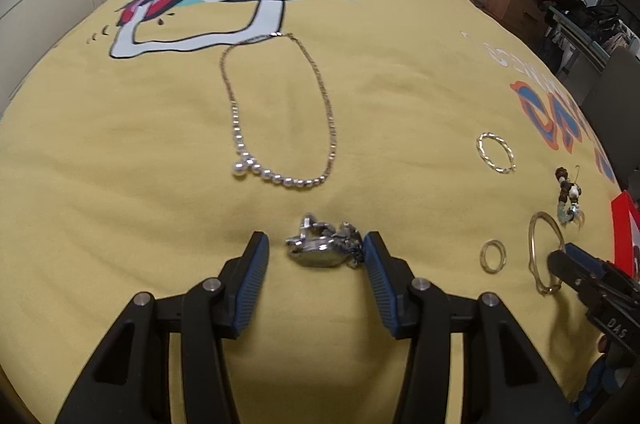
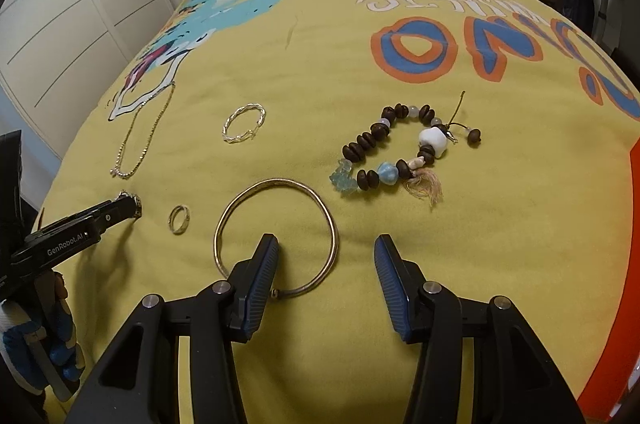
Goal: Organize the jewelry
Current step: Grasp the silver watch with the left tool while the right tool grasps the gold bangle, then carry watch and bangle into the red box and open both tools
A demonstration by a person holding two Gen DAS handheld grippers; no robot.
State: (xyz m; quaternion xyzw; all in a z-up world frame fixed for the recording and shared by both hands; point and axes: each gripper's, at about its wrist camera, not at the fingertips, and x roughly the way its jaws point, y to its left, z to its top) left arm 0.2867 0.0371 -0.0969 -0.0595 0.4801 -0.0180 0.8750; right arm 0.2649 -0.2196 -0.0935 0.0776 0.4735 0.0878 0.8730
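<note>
With both grippers held apart, the left gripper [image 1: 316,250] straddles the watch [image 1: 326,244] while the right gripper [image 2: 326,256] straddles the bangle's [image 2: 276,236] 3 o'clock rim, so either could be pressed into the soft bed [image 2: 500,224] and missed.

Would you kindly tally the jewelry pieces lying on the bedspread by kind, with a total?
Necklace: 1
Watch: 1
Bracelets: 3, namely twisted bangle, plain bangle, beaded bracelet
Ring: 1
Total: 6
</note>
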